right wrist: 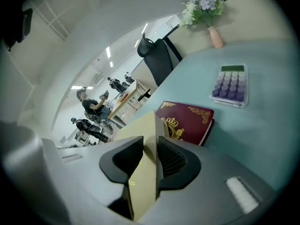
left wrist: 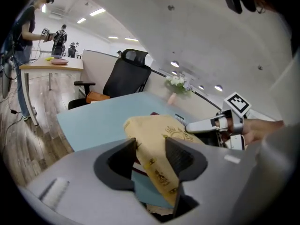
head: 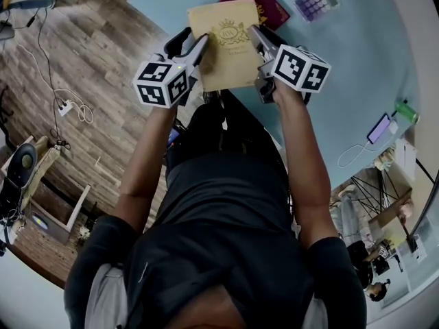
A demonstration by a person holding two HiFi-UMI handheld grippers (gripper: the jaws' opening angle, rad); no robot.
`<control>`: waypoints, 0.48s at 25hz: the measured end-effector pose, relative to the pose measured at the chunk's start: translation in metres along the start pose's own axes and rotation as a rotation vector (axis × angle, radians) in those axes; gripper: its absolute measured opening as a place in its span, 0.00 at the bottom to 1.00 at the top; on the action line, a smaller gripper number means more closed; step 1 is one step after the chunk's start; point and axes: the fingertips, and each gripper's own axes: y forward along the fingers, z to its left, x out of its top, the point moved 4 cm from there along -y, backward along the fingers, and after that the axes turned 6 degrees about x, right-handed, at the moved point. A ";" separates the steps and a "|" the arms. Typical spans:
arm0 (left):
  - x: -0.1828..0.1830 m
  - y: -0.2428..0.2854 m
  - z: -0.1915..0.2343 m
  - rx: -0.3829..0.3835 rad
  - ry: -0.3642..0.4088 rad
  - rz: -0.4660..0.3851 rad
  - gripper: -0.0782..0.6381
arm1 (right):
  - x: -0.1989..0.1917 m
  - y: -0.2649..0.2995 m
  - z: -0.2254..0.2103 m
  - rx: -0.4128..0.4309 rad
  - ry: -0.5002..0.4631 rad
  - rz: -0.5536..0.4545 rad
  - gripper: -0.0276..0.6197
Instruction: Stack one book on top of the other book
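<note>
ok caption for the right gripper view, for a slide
Right gripper clamped on the tan book, with the maroon book flat on the teal table ahead.

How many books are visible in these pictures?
2. The tan book is gripped by the right gripper; the maroon book lies on the table beyond it. No others show.

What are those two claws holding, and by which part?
The tan book. The right claw clamps its right-hand edge. The left claw stands open around the opposite edge, not pinching it.
</note>
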 end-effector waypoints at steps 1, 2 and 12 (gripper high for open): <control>0.003 0.003 0.000 -0.002 0.016 0.002 0.41 | 0.000 -0.001 -0.001 -0.008 0.015 -0.013 0.17; 0.006 0.006 0.000 -0.005 0.034 0.006 0.41 | 0.000 -0.002 -0.002 -0.015 0.029 -0.026 0.17; 0.044 0.045 0.001 -0.017 0.185 0.019 0.40 | 0.001 -0.009 -0.008 -0.057 0.155 -0.122 0.17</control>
